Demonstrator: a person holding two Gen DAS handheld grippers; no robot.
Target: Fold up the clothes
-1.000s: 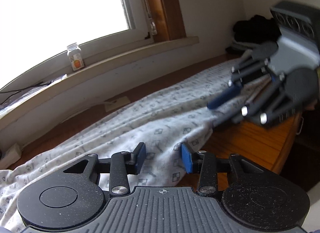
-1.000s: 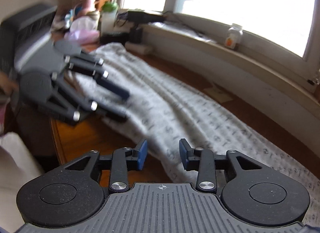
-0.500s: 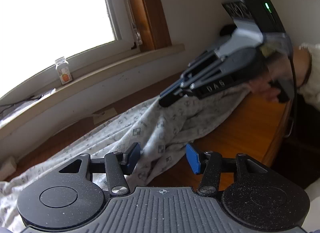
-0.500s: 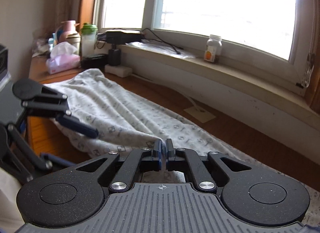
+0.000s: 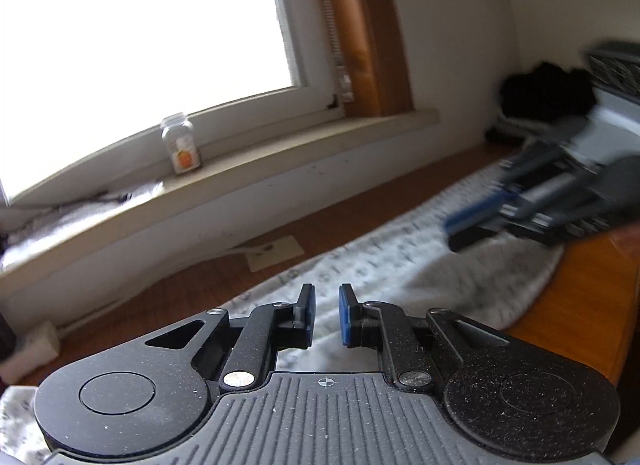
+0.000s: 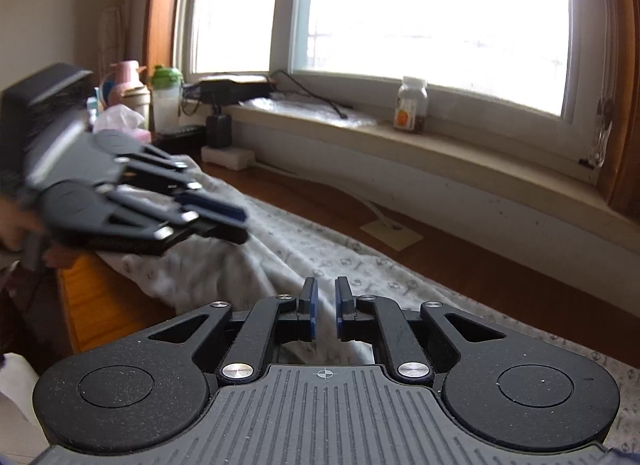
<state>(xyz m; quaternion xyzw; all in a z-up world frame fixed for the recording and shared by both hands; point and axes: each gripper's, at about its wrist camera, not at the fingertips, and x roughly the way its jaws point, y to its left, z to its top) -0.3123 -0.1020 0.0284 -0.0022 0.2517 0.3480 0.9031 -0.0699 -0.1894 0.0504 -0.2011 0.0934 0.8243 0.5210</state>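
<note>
A long grey patterned garment (image 5: 400, 265) lies along the wooden table (image 5: 580, 297), its rounded end near the right edge. My left gripper (image 5: 326, 293) hovers over its middle. Its jaws are closing to a narrow gap, with cloth showing behind the gap and nothing pinched. My right gripper (image 5: 460, 229), blurred, reaches over the garment's right end. In the right wrist view my right gripper (image 6: 324, 285) stands above the garment (image 6: 320, 241). Its jaws are opening, a slim gap between pads that press on nothing. My left gripper (image 6: 236, 225) hangs blurred over the left end.
A small bottle (image 6: 410, 105) stands on the window sill. A paper tag (image 5: 274, 253) and a white power strip (image 6: 228, 155) lie along the wall. Cups, a green-lidded bottle and tissues (image 6: 128, 105) crowd the far left corner. Dark clothes (image 5: 540, 93) are piled at the far right.
The left jaws have narrowed from wide apart. The right jaws, shut on a raised fold half a second ago, have parted; that fold has dropped flat and the right gripper has sunk rightwards.
</note>
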